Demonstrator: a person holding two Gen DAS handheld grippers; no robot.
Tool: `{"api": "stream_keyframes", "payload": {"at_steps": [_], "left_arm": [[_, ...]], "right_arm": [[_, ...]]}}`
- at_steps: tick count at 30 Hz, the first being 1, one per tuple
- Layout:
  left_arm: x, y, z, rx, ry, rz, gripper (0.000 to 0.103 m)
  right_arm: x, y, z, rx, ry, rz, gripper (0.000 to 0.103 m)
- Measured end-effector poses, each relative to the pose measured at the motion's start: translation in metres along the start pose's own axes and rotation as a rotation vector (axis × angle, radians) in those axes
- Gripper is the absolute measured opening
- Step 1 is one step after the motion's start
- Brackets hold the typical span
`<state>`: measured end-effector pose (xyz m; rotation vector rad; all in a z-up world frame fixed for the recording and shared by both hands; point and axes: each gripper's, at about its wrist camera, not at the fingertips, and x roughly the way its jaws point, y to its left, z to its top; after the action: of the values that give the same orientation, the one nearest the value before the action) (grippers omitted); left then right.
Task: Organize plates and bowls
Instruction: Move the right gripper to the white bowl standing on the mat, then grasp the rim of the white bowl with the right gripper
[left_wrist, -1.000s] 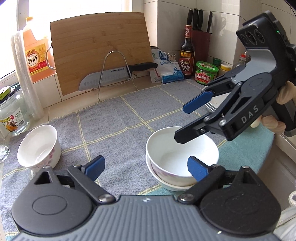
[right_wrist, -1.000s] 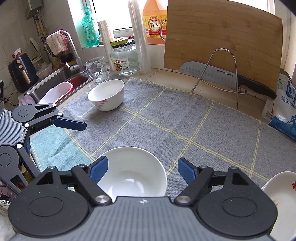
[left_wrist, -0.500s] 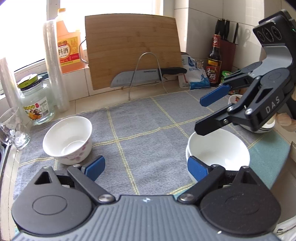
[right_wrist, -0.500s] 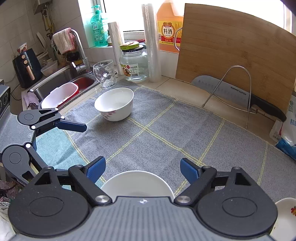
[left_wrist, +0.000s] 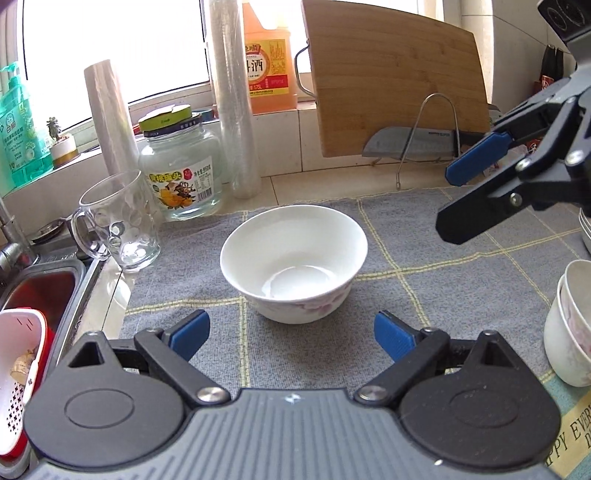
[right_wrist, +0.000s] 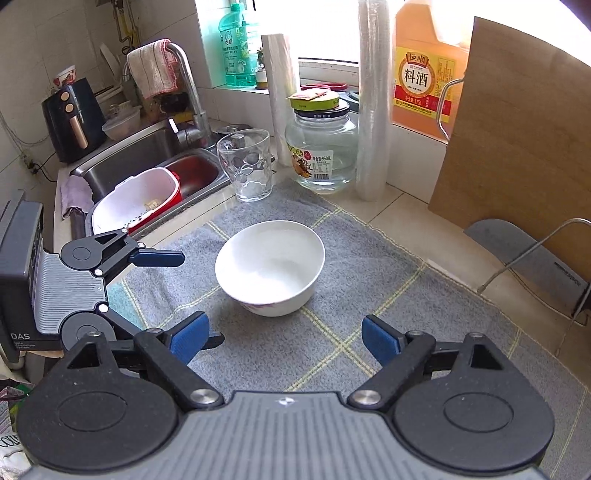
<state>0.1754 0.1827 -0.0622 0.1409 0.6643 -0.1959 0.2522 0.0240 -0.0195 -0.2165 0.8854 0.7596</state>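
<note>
While upright, white bowl (left_wrist: 293, 260), pink floral base

Three bowls (left_wrist: 293, 260), one glass mug (left_wrist: 118, 221)

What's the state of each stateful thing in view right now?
Left hand-held gripper: open, empty.
Right hand-held gripper: open, empty.
White floral ceramic bowl: upright, empty, alone on the grey checked cloth.
Stacked white bowls: nested, upright.
Clear glass mug: upright, empty.
Clear glass jar: lid on.
Wooden cutting board: standing on edge.
</note>
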Motion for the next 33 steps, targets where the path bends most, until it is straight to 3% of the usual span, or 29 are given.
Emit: {"api": "stream_keyframes", "payload": {"at_steps": [9,15,33], "left_arm": [[0.028,0.010,0.002,0.005,0.005,-0.055,0.094],[0.036,0.014,0.007,-0.008,-0.011,-0.108,0.093],[0.046,0.018,0.013,-0.006,-0.023,-0.144,0.092]], "right_arm": [[0.050,-0.009,0.030,0.006,0.054,0.008,0.090],[0.074,-0.013,0.040,0.014,0.079,0.016,0.084],[0.114,-0.020,0.057,0.005,0.115,0.057,0.066]]}}
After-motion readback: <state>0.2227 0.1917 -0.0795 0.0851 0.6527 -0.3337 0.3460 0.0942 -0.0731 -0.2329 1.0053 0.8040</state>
